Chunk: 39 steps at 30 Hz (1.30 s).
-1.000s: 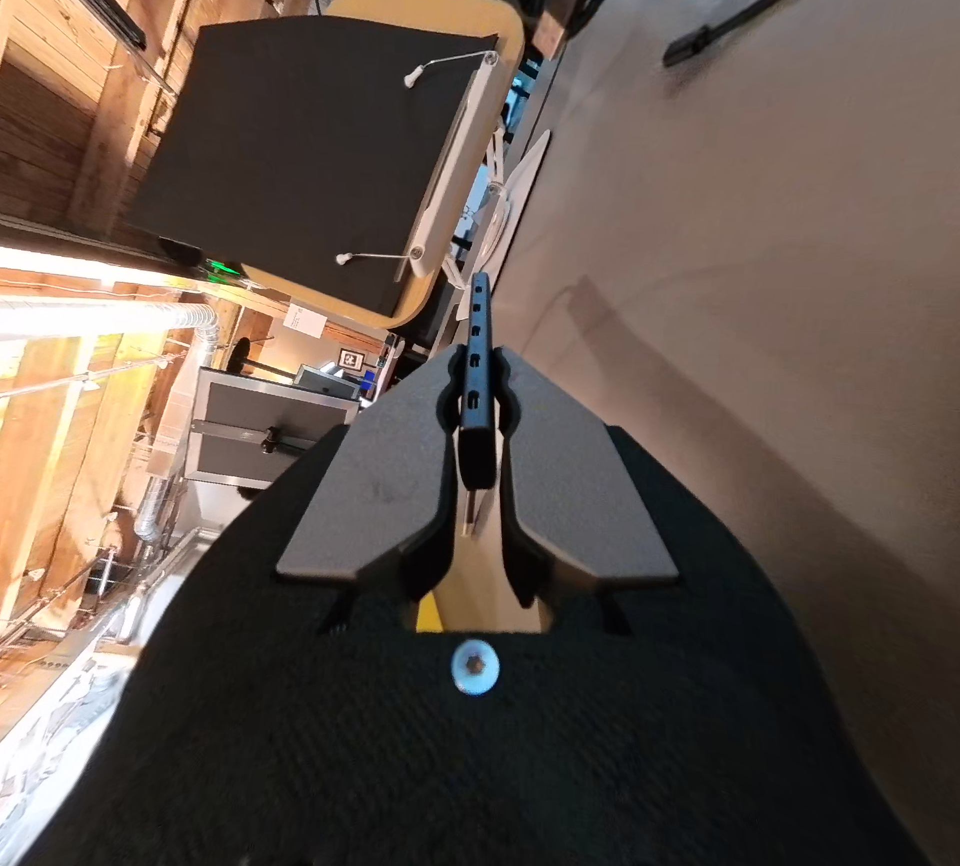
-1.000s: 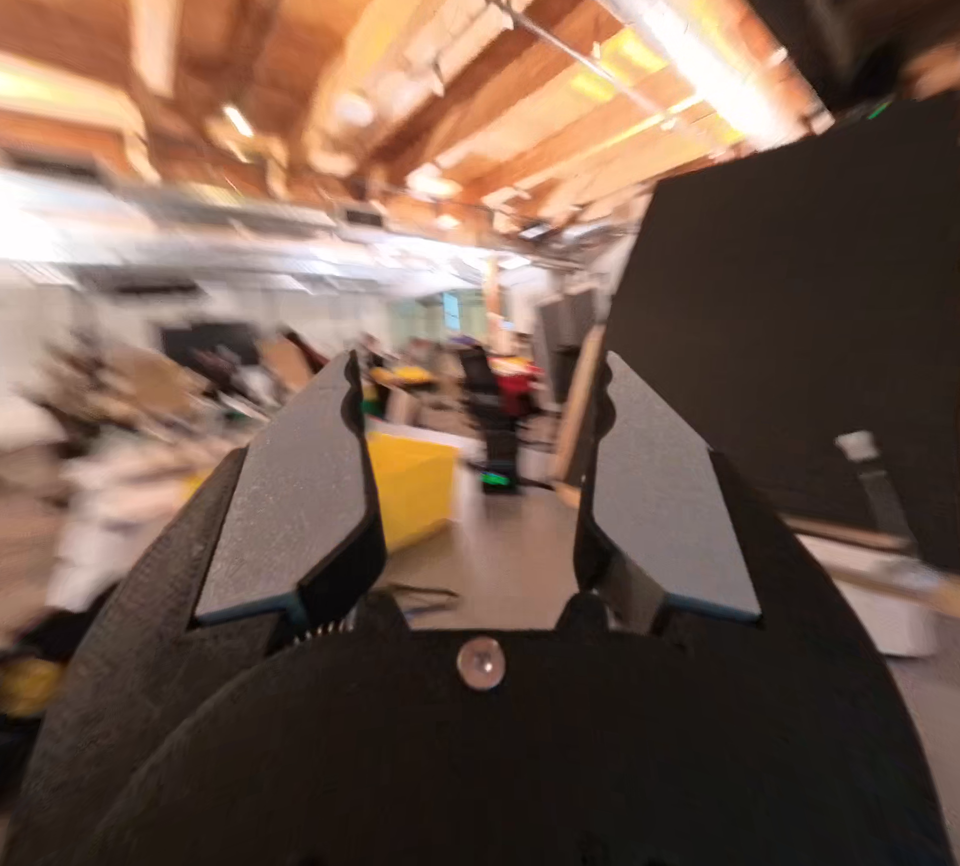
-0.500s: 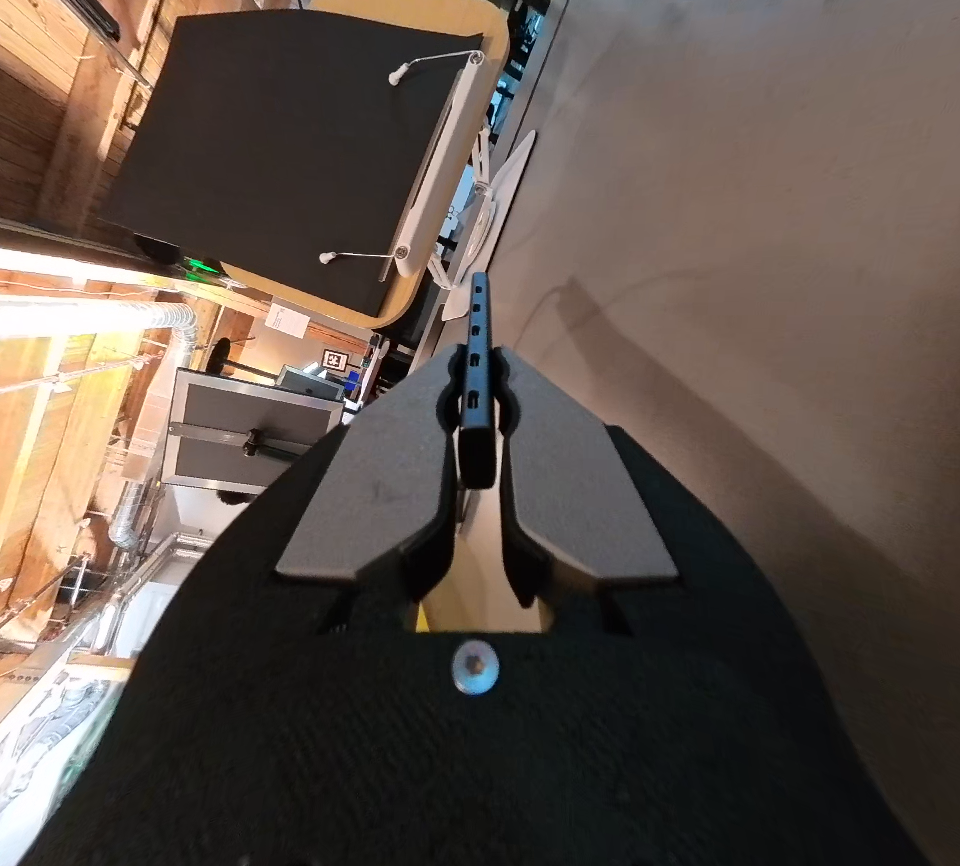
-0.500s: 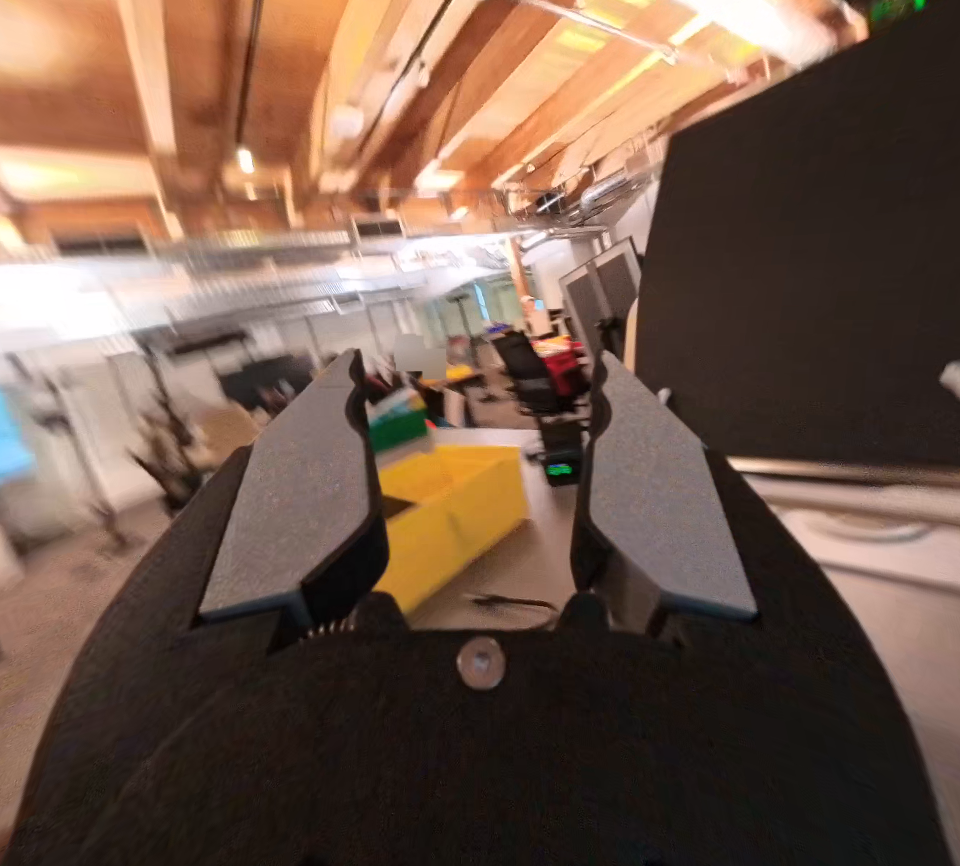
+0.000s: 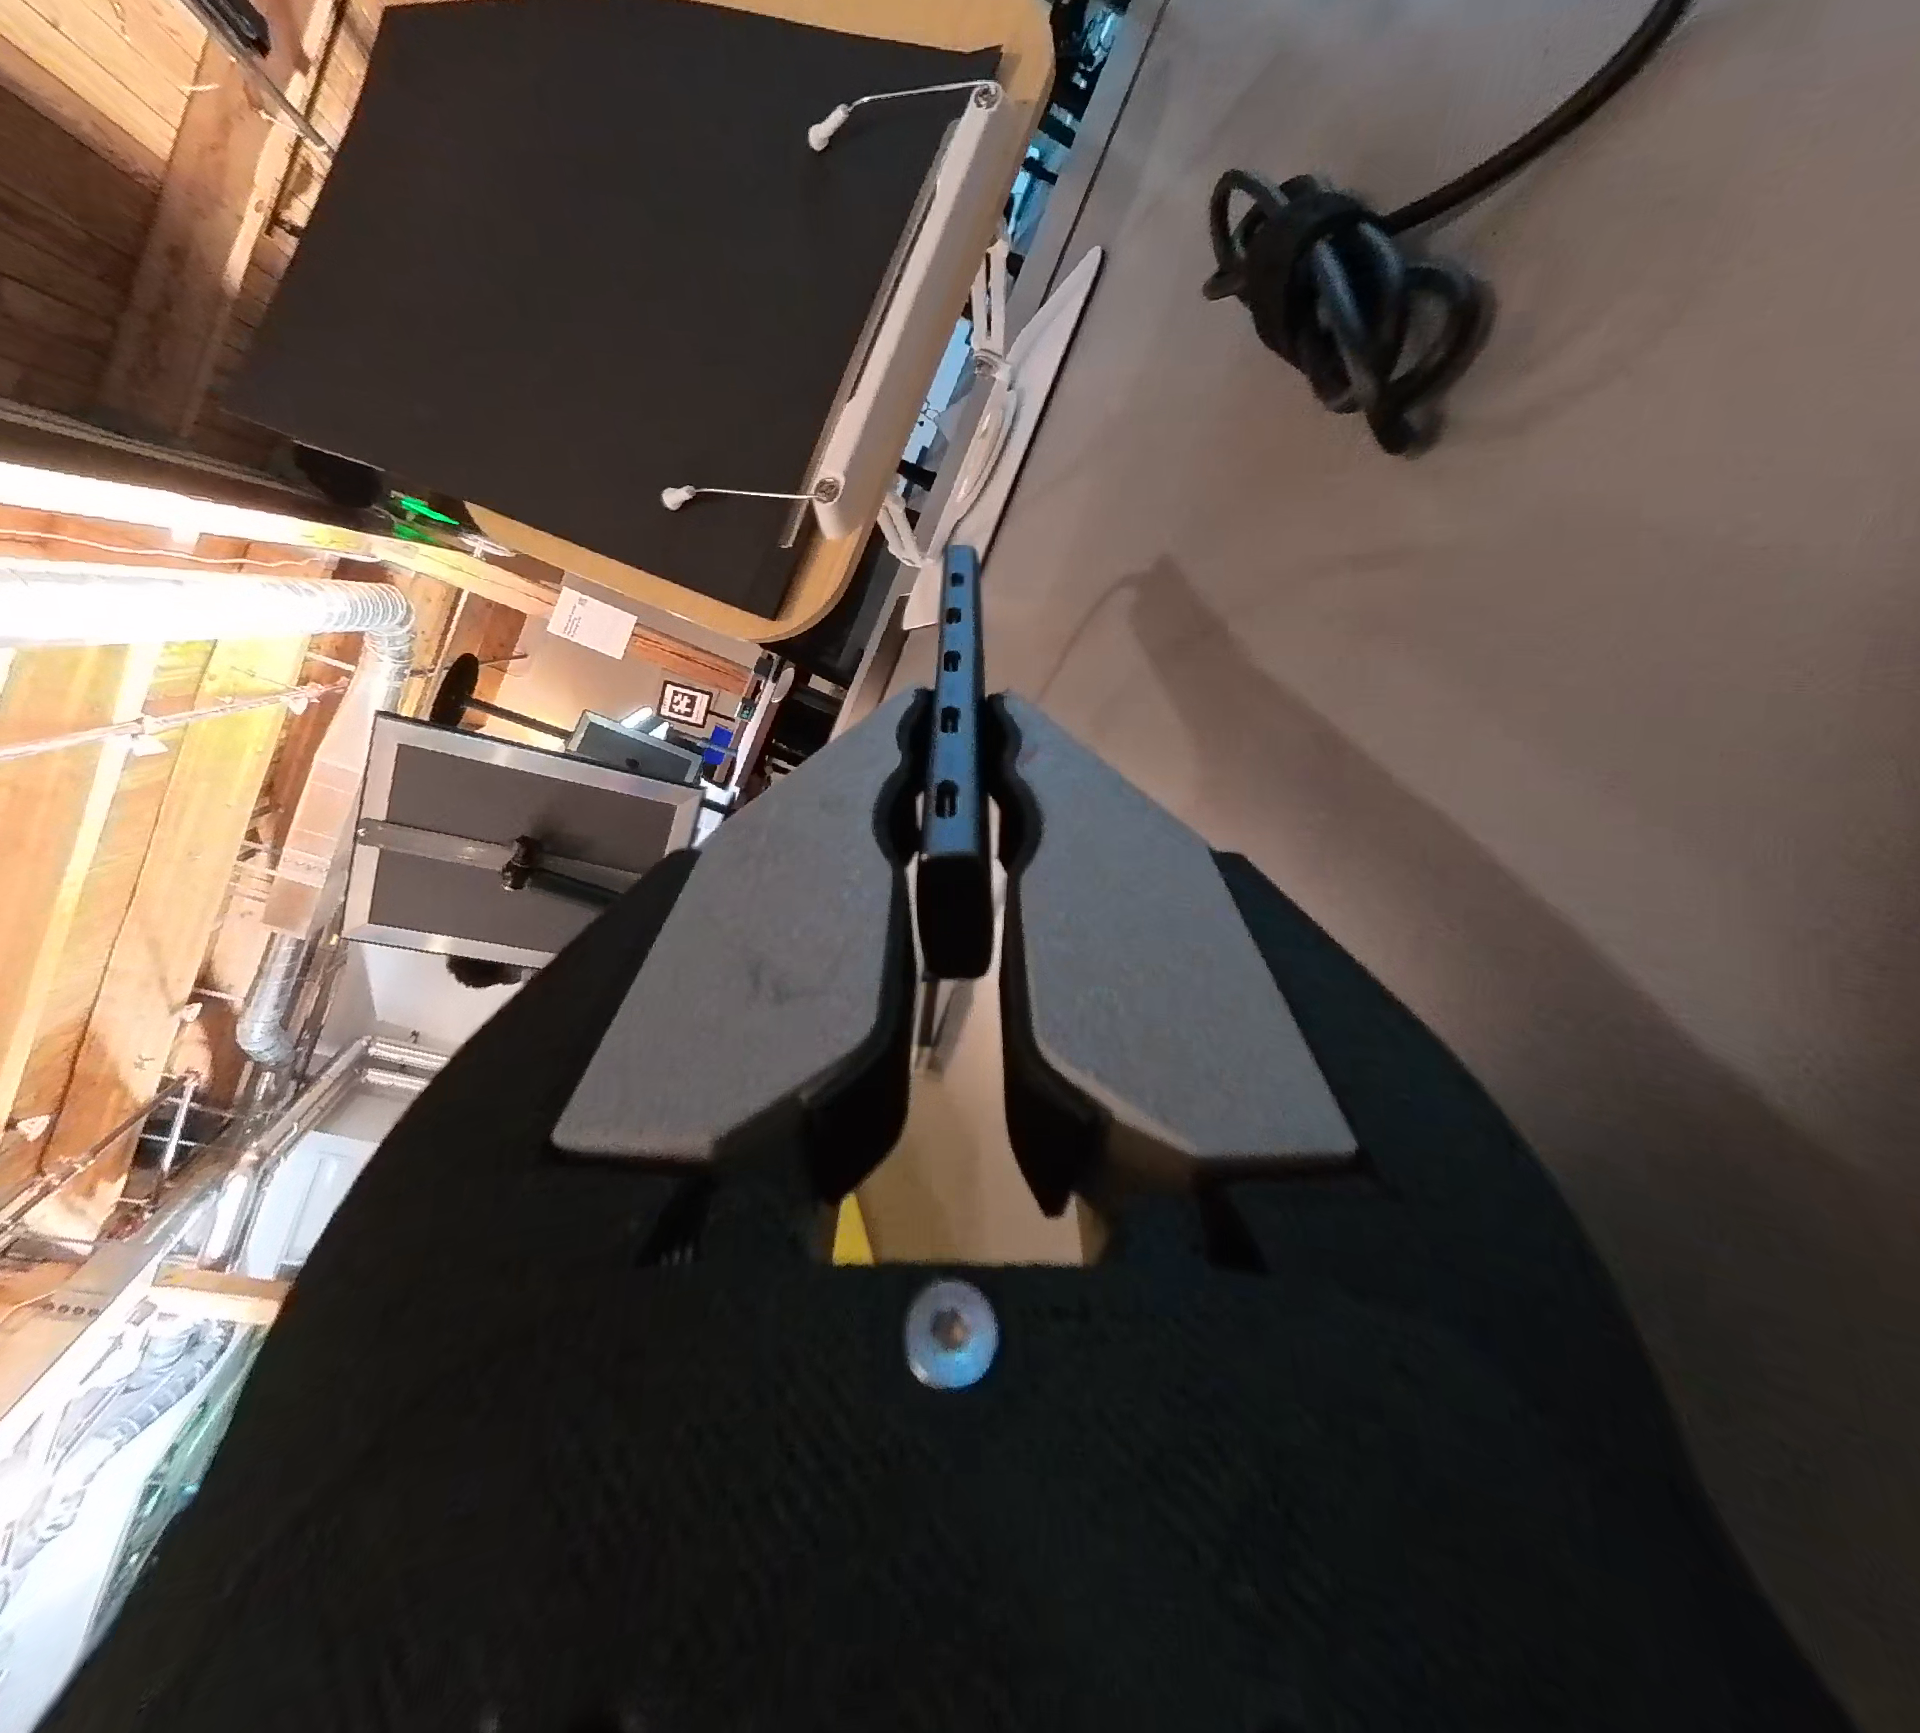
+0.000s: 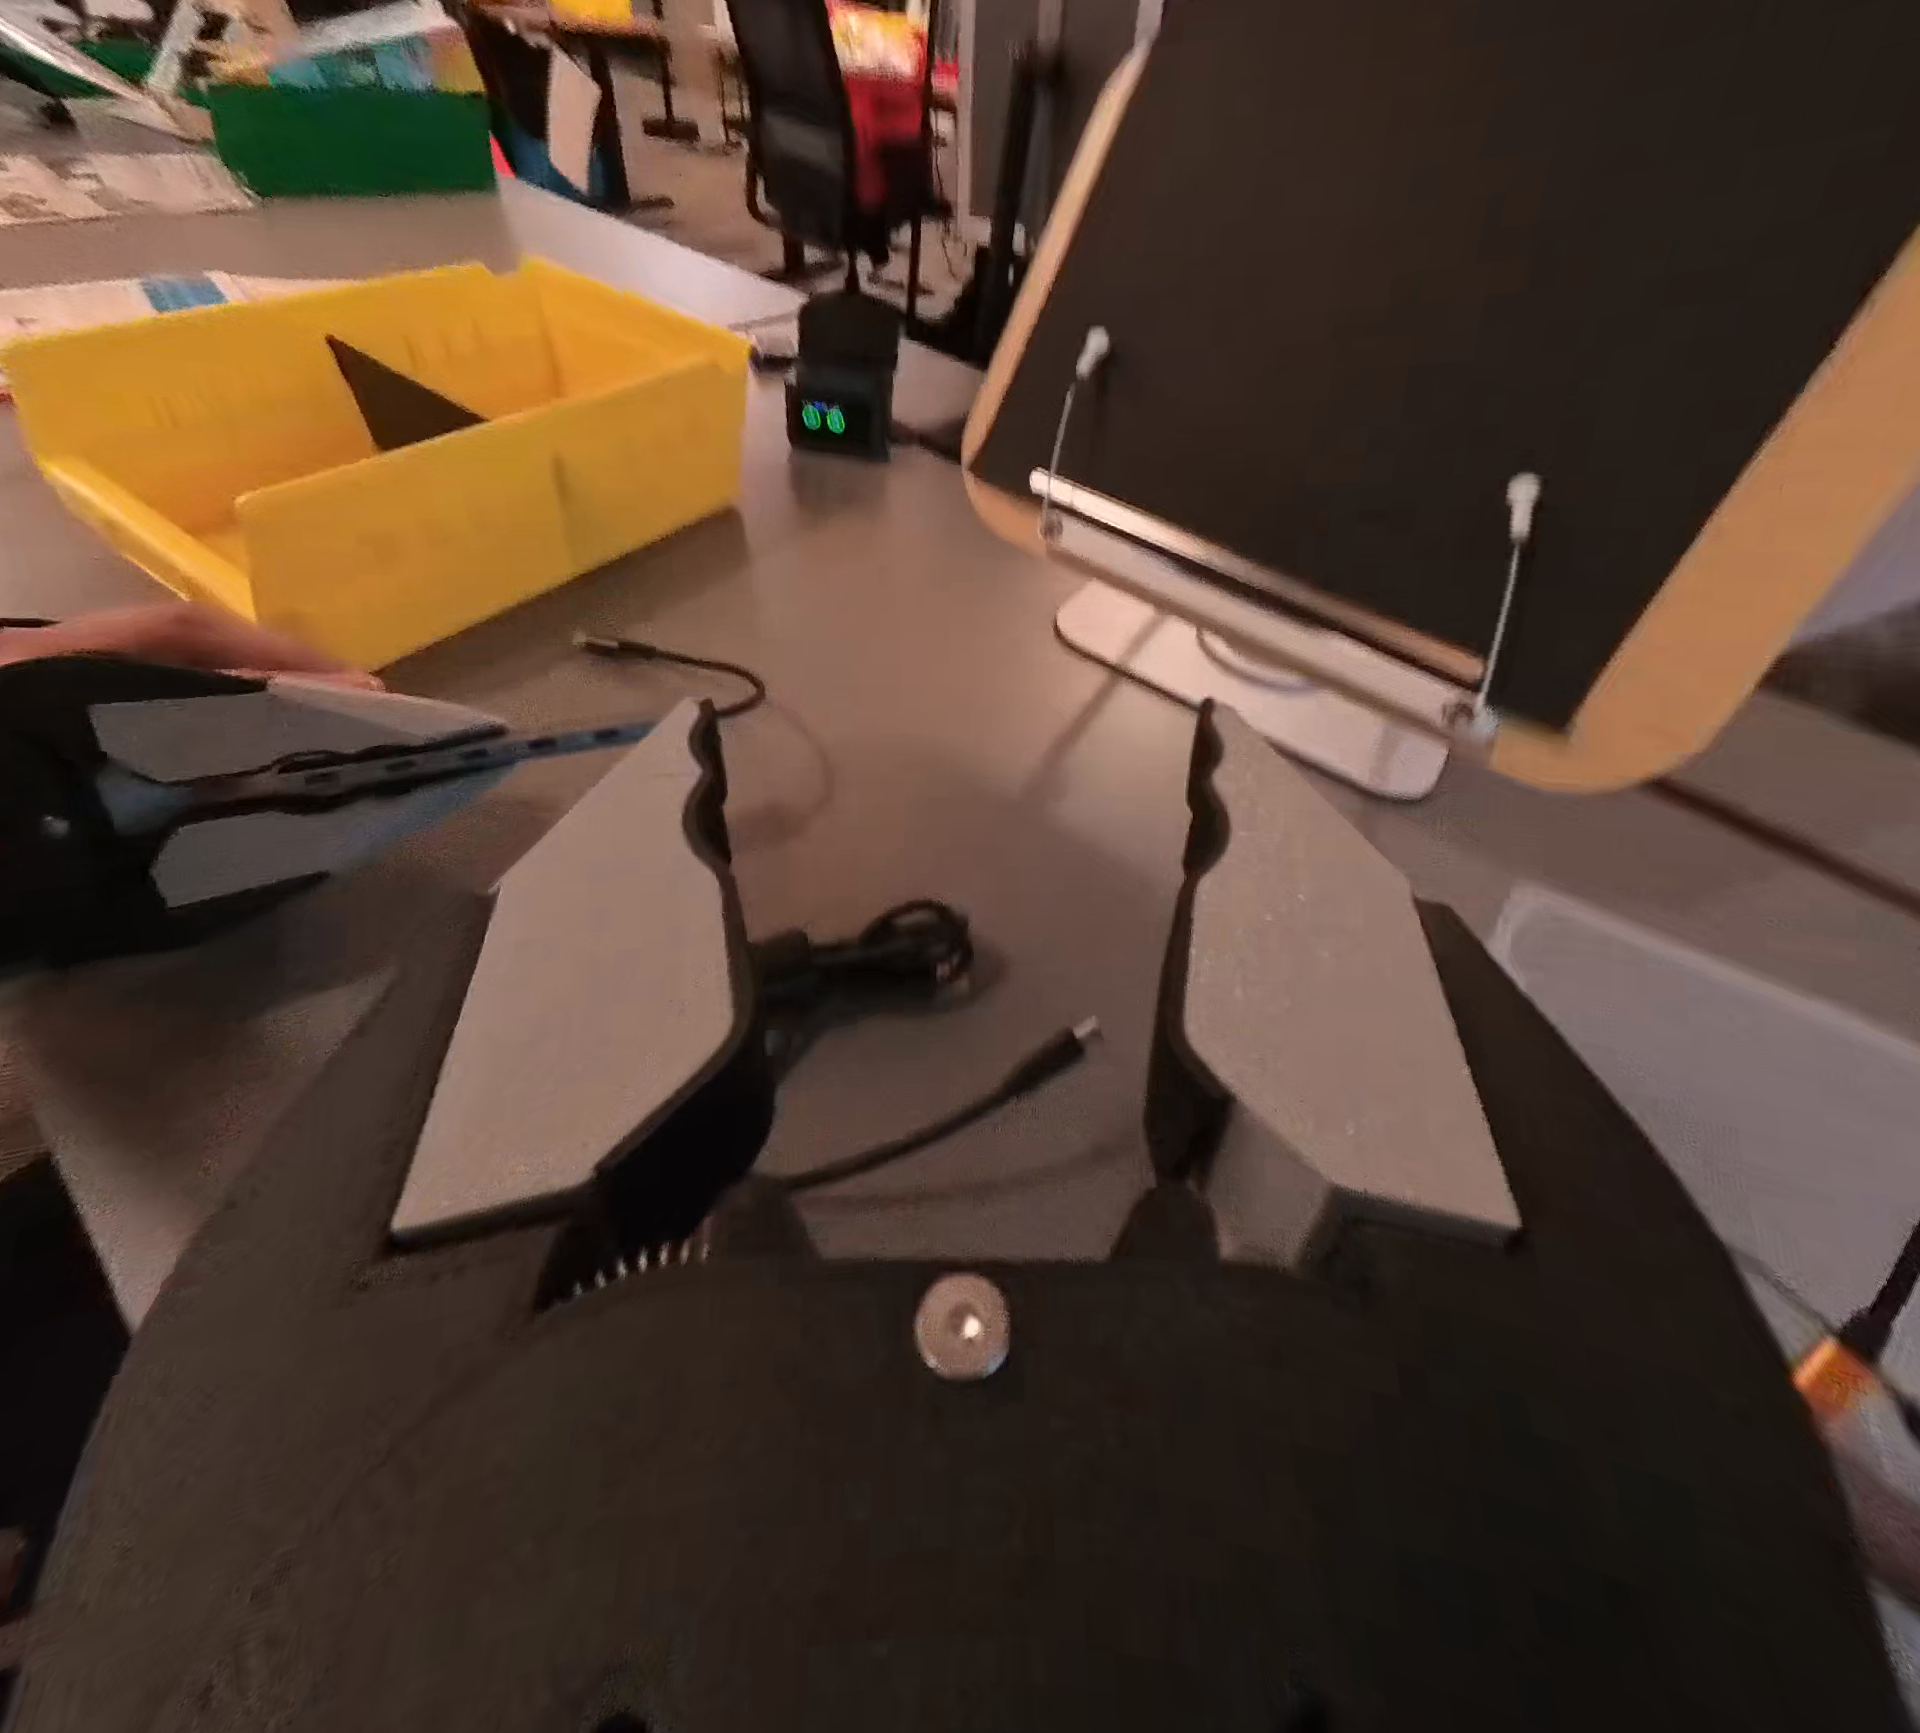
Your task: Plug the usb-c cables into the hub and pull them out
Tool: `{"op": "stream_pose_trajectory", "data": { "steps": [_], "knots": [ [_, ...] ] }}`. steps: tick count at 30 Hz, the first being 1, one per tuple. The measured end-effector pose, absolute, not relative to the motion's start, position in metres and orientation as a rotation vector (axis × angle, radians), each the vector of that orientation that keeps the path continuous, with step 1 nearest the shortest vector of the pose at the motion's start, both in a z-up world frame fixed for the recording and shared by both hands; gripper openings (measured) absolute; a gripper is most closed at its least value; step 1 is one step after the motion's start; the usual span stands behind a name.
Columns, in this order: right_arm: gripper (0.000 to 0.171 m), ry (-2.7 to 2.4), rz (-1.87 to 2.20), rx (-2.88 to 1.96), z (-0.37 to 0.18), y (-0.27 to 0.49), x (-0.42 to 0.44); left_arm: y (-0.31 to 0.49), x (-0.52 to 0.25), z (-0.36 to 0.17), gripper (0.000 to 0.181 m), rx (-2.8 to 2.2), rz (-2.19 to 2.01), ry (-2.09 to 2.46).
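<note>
My left gripper [image 5: 956, 722] is shut on the hub [image 5: 958, 623], a slim dark bar with a row of ports that sticks out past the fingertips, held on edge above the grey table [image 5: 1507, 800]. A coiled black cable [image 5: 1340, 301] lies on the table ahead of it. My right gripper [image 6: 956, 727] is open and empty above the table. Below its gap lie a black cable with a usb-c plug [image 6: 1060, 1055] and the coiled bundle [image 6: 883, 951]. A thinner cable [image 6: 675, 660] lies farther off. The left gripper [image 6: 208, 800] with the hub [image 6: 436, 761] shows at the left.
A yellow divided bin [image 6: 395, 447] stands at the back left. A small black device with green lights [image 6: 836, 405] stands behind it. A black board on a white stand [image 6: 1455, 281] leans at the right; it also shows in the left wrist view [image 5: 623, 281]. A hand [image 6: 156, 634] holds the left gripper.
The right gripper has tipped down from the ceiling to the table, still open. The left gripper holds the hub as before; its view has shifted and the coiled cable has come into sight.
</note>
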State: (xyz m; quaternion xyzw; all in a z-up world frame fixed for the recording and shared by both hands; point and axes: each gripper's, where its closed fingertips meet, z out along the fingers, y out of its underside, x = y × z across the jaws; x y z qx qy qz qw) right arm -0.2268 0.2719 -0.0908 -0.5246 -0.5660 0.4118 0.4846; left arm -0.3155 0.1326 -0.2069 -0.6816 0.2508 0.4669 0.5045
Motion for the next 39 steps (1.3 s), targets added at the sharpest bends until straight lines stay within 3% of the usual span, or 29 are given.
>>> {"op": "stream_pose_trajectory", "data": {
  "steps": [5, 9, 12, 14, 18, 22, 27, 34, 39],
  "knots": [
    [0.082, -1.436, 0.988, -1.574, -0.119, 0.298, -0.203, 0.131, -0.319, -0.203, 0.007, -1.634, 1.154, 0.589],
    [0.044, -1.557, 0.976, -1.712, -0.146, 0.302, -0.185, 0.131, -0.322, -0.201, 0.007, -1.631, 1.175, 0.571],
    [0.037, -1.616, 0.901, -1.809, -0.168, 0.303, -0.184, 0.13, -0.325, -0.198, 0.007, -1.621, 1.198, 0.556],
    [0.021, -1.635, 0.853, -1.823, -0.175, 0.3, -0.186, 0.129, -0.326, -0.196, 0.007, -1.615, 1.214, 0.547],
    [0.038, -1.719, 0.731, -1.865, -0.202, 0.293, -0.191, 0.128, -0.327, -0.196, 0.007, -1.609, 1.237, 0.548],
    [0.037, -1.725, 0.686, -1.909, -0.222, 0.298, -0.2, 0.129, -0.325, -0.198, 0.007, -1.611, 1.237, 0.568],
    [0.012, -1.703, 0.841, -1.88, -0.223, 0.294, -0.22, 0.131, -0.324, -0.199, 0.007, -1.614, 1.235, 0.581],
    [0.008, -1.815, 0.822, -1.343, -0.169, 0.258, -0.233, 0.129, -0.325, -0.194, 0.007, -1.59, 1.245, 0.56],
    [0.008, -2.015, 0.766, -1.082, -0.177, 0.198, -0.239, 0.132, -0.317, -0.195, 0.007, -1.56, 1.273, 0.624]
  ]
}}
